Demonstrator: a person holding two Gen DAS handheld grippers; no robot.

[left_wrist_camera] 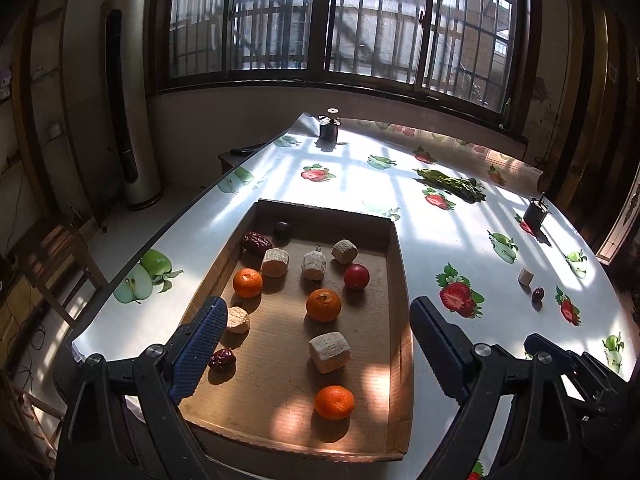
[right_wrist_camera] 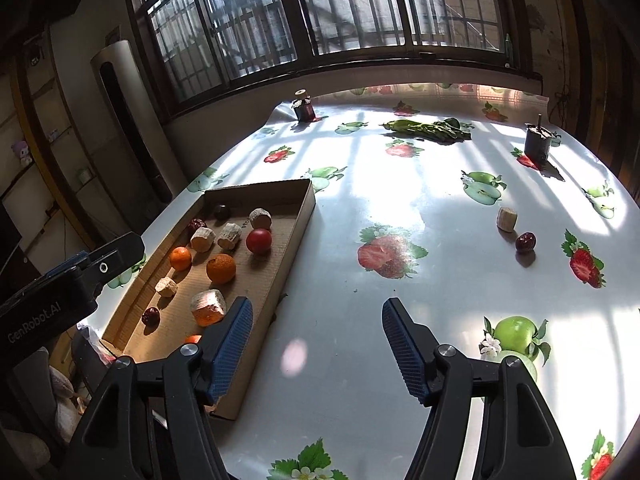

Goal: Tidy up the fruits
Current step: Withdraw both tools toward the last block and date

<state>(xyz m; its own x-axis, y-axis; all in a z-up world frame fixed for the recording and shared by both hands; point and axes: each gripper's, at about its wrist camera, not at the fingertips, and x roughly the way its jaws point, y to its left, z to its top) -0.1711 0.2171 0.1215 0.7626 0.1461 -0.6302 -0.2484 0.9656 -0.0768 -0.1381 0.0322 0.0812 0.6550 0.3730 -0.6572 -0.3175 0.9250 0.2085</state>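
Left wrist view: left gripper (left_wrist_camera: 316, 344), jaws spread wide and holding nothing, hung above the near half of a cardboard tray (left_wrist_camera: 394, 280). Tray contents: three oranges (left_wrist_camera: 323, 305), one red round fruit (left_wrist_camera: 356, 276), one dark round fruit (left_wrist_camera: 282, 231) at the far left corner, two red dates (left_wrist_camera: 257, 242) (one far, one near the left wall), and five pale cut chunks (left_wrist_camera: 330, 352). Outside the tray, to the right on the fruit-print tablecloth (left_wrist_camera: 360, 184): a loose pale chunk (left_wrist_camera: 525, 278) with a loose date (left_wrist_camera: 538, 294) just beside it.

Right wrist view: right gripper (right_wrist_camera: 316, 344), jaws likewise spread and empty, hung over bare cloth right of the tray. Far right lay the loose chunk and date, near each other but apart; farther off, a bunch of green vegetables (right_wrist_camera: 426, 128).
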